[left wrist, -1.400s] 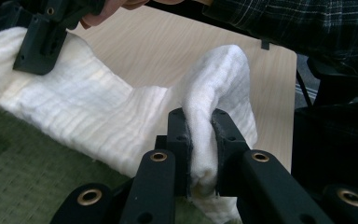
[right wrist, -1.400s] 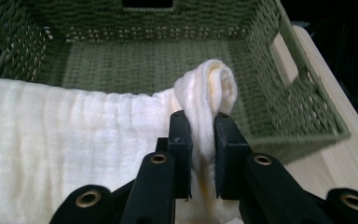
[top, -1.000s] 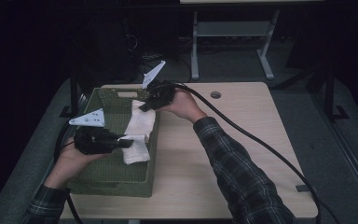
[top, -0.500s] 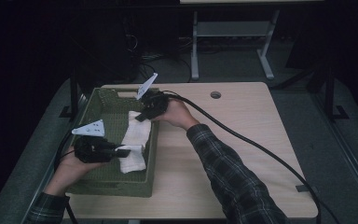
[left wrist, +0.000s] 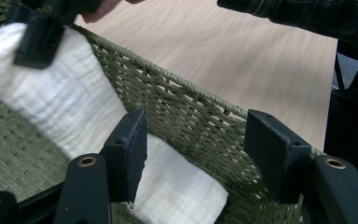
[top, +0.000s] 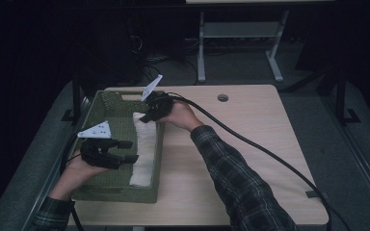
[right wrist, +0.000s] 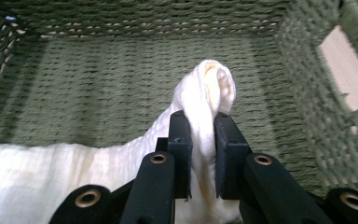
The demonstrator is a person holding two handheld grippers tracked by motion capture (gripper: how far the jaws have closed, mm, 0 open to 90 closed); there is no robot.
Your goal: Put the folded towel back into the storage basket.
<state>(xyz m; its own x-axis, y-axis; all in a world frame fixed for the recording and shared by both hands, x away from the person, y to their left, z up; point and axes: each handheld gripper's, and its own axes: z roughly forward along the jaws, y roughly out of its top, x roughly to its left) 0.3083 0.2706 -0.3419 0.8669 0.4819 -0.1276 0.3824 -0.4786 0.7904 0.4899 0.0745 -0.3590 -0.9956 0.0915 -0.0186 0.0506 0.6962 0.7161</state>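
The left gripper (top: 125, 150), jaws just opened and empty, waits; the right gripper (right wrist: 200, 154), clamped on the white cloth (top: 143, 147), should lower it flat along the green wicker basket's (top: 107, 103) right wall.

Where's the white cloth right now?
In the high view the cloth lies inside the green basket, along its right wall. The right gripper pinches its far end; the open left gripper is beside its near end.

The right tool (right wrist: 200, 158) hides part of the cloth (right wrist: 37, 177).

Parted tongs (left wrist: 193, 154) (nothing gripped) over white cloth (left wrist: 65, 107)
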